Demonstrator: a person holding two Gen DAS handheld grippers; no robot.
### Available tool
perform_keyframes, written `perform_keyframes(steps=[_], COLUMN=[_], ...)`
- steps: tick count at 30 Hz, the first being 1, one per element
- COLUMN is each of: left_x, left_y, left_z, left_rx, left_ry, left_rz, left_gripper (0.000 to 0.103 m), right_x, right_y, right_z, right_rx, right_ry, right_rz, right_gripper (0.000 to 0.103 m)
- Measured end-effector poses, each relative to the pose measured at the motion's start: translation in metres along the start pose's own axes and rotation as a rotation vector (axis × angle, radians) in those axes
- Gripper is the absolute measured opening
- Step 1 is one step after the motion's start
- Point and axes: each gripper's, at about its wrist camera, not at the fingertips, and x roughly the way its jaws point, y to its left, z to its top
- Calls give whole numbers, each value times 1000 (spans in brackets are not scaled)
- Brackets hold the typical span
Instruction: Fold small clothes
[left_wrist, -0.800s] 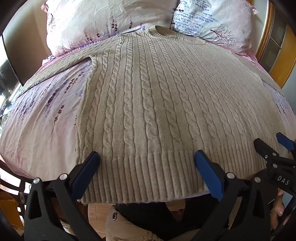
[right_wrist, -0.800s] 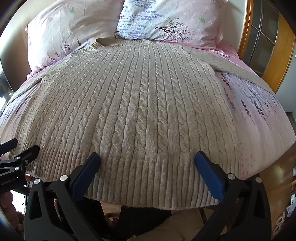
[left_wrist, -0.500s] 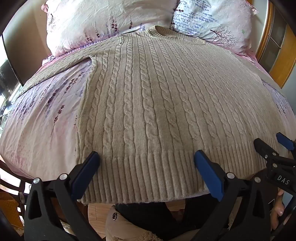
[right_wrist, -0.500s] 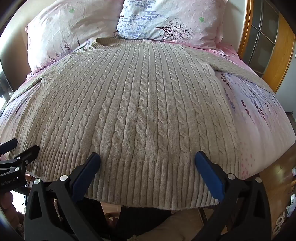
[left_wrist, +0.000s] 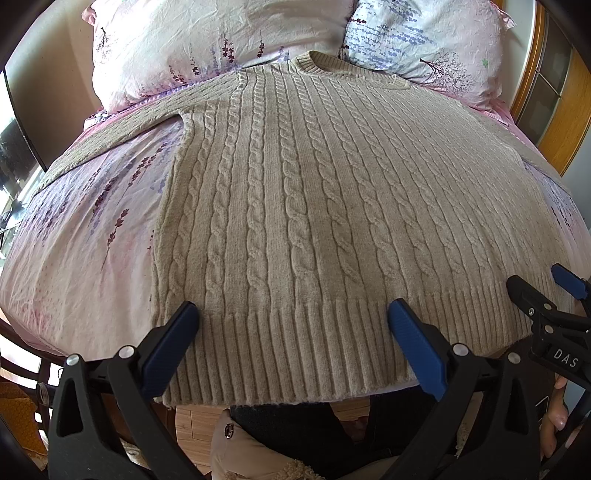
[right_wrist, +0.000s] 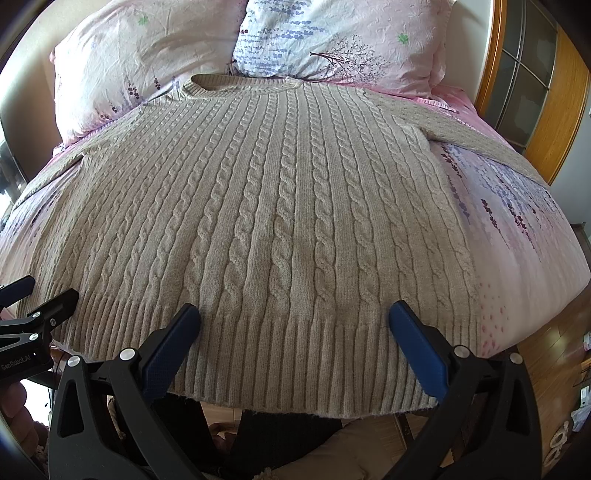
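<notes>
Sweater (left_wrist: 314, 206) flat on bed (left_wrist: 74, 251), grippers spread.

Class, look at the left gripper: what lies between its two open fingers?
In the left wrist view, the sweater's ribbed hem lies between the left gripper's fingers.

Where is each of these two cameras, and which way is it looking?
Left wrist: rides the left gripper at the bed's foot, looking up the sweater toward the pillows; the right gripper shows at its right edge.
Right wrist: rides the right gripper, same direction, nearer the sweater's right side; the left gripper shows at left.
Shared: sweater, pillows, both grippers open.
</notes>
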Motion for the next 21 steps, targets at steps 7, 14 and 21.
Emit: perform_keyframes(steps=[7,14,21], left_x=[0,0,0], left_y=[0,0,0], left_z=[0,0,0], left_rx=[0,0,0], left_ry=[0,0,0], left_rz=[0,0,0], left_gripper=[101,101,101], right_x=[-1,1,2], right_y=[0,0,1], right_z=[1,1,1], right_rx=[0,0,0], right_ry=[1,5,7], right_rz=[0,0,0], right_gripper=[102,102,102])
